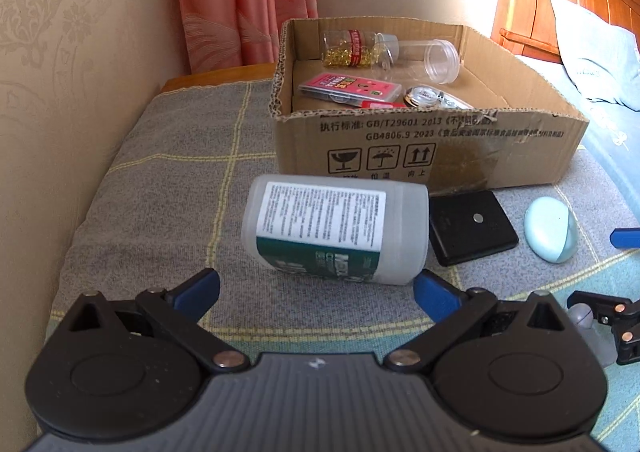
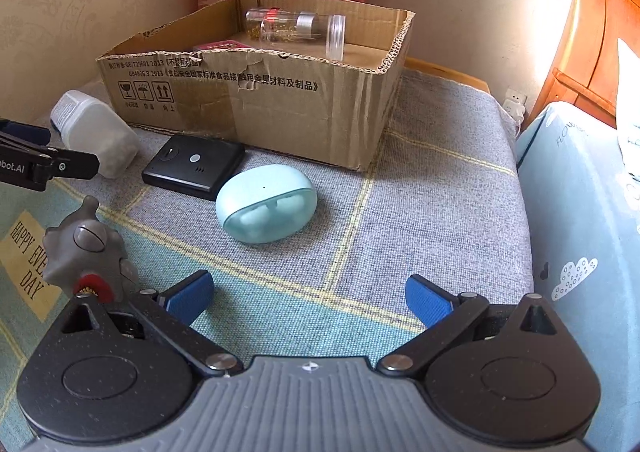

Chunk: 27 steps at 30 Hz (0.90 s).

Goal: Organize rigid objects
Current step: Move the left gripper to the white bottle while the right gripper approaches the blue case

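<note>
Both grippers hang over the blanket with jaws spread and nothing between them.

Left gripper (image 1: 316, 288) faces the white bottle (image 1: 336, 230), which lies on its side just ahead with one blue finger (image 1: 434, 294) close to its corner; that looks like a lineup for a pinch across the body, though no contact shows. Right gripper (image 2: 310, 298) points toward the mint earbud case (image 2: 266, 204), well short of it. Beside the case sits a flat black device (image 2: 194, 166), touching it or nearly so. All three lie along the front wall of the cardboard box (image 1: 432, 148), which already holds jars and small packs, so I'd judge these are waiting to go in. A grey toy (image 2: 86, 248) sits near the right gripper's left finger.
</note>
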Available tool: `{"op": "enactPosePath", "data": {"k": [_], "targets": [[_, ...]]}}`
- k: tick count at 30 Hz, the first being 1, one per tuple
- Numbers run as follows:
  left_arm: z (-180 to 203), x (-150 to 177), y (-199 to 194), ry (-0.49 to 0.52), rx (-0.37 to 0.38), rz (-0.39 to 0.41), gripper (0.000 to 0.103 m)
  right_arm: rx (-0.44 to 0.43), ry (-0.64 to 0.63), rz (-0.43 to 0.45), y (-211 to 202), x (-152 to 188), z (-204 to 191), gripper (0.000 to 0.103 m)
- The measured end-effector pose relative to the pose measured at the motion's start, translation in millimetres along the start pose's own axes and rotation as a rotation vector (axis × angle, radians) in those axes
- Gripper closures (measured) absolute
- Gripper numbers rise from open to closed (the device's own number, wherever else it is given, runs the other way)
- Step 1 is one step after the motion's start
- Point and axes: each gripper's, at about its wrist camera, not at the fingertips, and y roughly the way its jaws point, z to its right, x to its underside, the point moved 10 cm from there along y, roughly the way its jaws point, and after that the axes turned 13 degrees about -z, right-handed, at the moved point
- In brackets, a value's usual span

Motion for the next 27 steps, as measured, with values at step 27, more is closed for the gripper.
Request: {"op": "enactPosePath", "data": {"k": [27], "targets": [[3.4, -8.4, 7.1, 0.024, 0.009, 0.039, 0.001, 0.049, 0.100, 0.014, 2.8, -7.7, 34.1, 0.000]]}}
